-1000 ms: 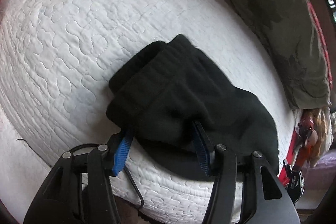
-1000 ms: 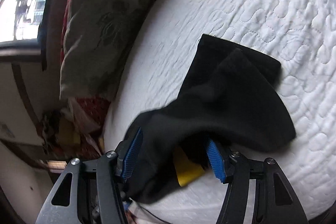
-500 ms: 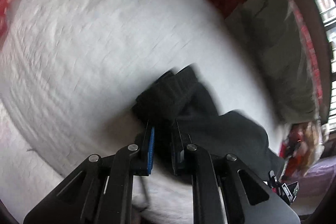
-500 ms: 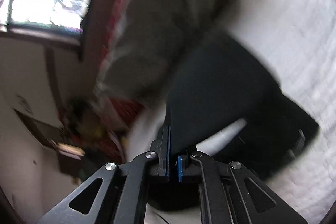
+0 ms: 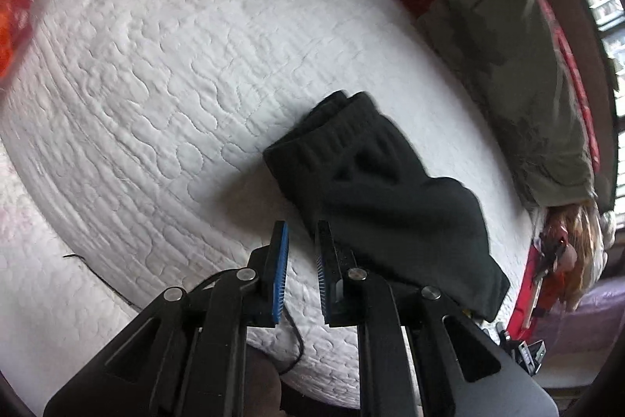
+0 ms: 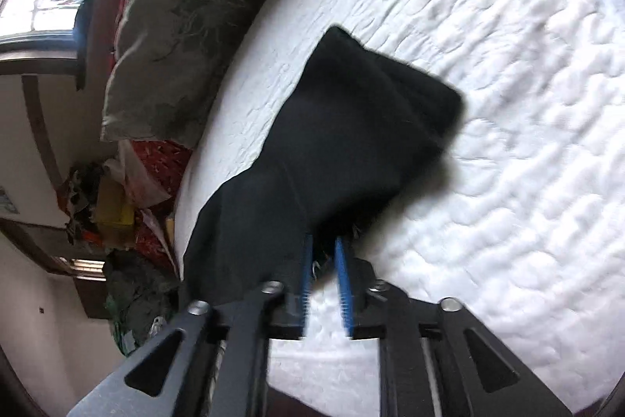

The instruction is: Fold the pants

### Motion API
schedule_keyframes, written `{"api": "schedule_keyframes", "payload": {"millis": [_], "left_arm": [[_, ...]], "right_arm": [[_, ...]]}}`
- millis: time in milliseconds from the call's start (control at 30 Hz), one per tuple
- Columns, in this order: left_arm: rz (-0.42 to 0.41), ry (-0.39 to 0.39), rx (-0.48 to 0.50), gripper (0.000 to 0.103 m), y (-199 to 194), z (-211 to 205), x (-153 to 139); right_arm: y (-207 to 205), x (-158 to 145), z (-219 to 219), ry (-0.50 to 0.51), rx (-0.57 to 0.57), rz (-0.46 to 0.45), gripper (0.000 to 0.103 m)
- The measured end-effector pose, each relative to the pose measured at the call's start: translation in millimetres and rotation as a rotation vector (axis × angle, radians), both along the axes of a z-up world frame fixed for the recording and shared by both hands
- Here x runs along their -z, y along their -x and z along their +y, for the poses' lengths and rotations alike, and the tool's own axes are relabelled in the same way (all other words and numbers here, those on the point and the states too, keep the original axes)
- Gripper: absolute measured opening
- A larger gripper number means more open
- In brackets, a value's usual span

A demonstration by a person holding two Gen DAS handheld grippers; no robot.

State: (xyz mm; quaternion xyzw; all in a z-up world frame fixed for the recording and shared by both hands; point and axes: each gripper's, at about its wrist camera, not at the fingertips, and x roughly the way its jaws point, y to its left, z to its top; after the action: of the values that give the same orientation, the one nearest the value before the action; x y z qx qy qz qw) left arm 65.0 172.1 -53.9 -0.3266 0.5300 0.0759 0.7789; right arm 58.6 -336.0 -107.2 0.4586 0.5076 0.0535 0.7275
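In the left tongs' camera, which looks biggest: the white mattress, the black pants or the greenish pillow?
Largest to smallest, as they look:
1. White mattress
2. Black pants
3. Greenish pillow

The last two look close; the pants lie nearer the camera, so that order is unsure.

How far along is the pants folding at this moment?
Mostly done: the black pants lie as a compact layered bundle on the white quilted mattress. In hand: both grippers have just been opening. The left gripper shows only mattress between its pads; the right gripper has a loose edge of cloth in its gap, not pinched. Left: perhaps tidying the end hanging over the mattress edge.
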Motion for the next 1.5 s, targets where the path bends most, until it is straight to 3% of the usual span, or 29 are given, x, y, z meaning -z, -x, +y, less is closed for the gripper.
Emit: {"api": "schedule_keyframes", "payload": {"millis": [33, 100, 167, 300, 467, 567, 633, 767, 867, 933, 967, 1067, 1133, 1200, 1300, 1400, 1500], "left_arm": [[-0.015, 0.003, -0.002, 0.02, -1, 1, -3], [-0.039, 0.01, -0.017, 0.043, -2, 1, -6], [-0.045, 0.006, -0.045, 0.045, -4, 8, -10], [-0.048, 0.017, -0.09, 0.05, -15, 38, -15], [-0.02, -0.027, -0.09, 0.054, -37, 53, -7], [0.017, -0.042, -0.012, 0.064, -59, 47, 6], [0.045, -0.025, 0.051, 0.064, -66, 36, 18], [0.093, -0.063, 0.137, 0.074, -68, 16, 45], [0.114, -0.051, 0.13, 0.074, -61, 11, 64], [0.104, -0.072, 0.11, 0.057, -60, 9, 58], [0.103, -0.052, 0.104, 0.043, -60, 10, 55], [0.099, 0.055, 0.074, 0.026, -52, 17, 45], [0.07, 0.125, 0.064, 0.026, -39, 21, 37], [0.063, 0.124, 0.069, 0.026, -29, 20, 37], [0.121, 0.149, 0.078, 0.026, -22, 13, 60], [0.132, 0.16, 0.065, 0.026, -15, 10, 70], [0.12, 0.137, 0.096, 0.026, -11, 8, 58]], "right_arm": [[6, -6, -9, 0.0, 0.021, -0.012, 0.032], [16, -14, -25, 0.006, 0.09, -0.036, 0.052], [22, -14, -40, 0.01, 0.166, -0.038, 0.058], [17, 3, -45, -0.067, 0.207, -0.009, 0.058], [-5, 10, -30, -0.033, 0.226, -0.024, 0.058], [-24, 7, -22, 0.022, 0.232, -0.042, 0.059], [-28, 5, -20, 0.036, 0.235, -0.048, 0.059], [-30, 10, -29, 0.003, 0.283, -0.063, 0.059], [-32, 13, -30, 0.008, 0.29, -0.074, 0.056], [-38, 10, -27, 0.064, 0.276, -0.056, 0.033], [-44, 9, -24, 0.092, 0.262, -0.036, 0.012], [-52, 6, -24, 0.078, 0.264, -0.018, 0.011], [-48, -7, -28, 0.053, 0.275, -0.047, 0.01], [-38, -28, -35, 0.004, 0.281, -0.117, 0.01], [-19, -47, -49, 0.036, 0.258, -0.166, 0.01], [-7, -30, -65, 0.078, 0.275, -0.076, 0.01], [9, 2, -77, 0.038, 0.325, 0.022, 0.013]]}}
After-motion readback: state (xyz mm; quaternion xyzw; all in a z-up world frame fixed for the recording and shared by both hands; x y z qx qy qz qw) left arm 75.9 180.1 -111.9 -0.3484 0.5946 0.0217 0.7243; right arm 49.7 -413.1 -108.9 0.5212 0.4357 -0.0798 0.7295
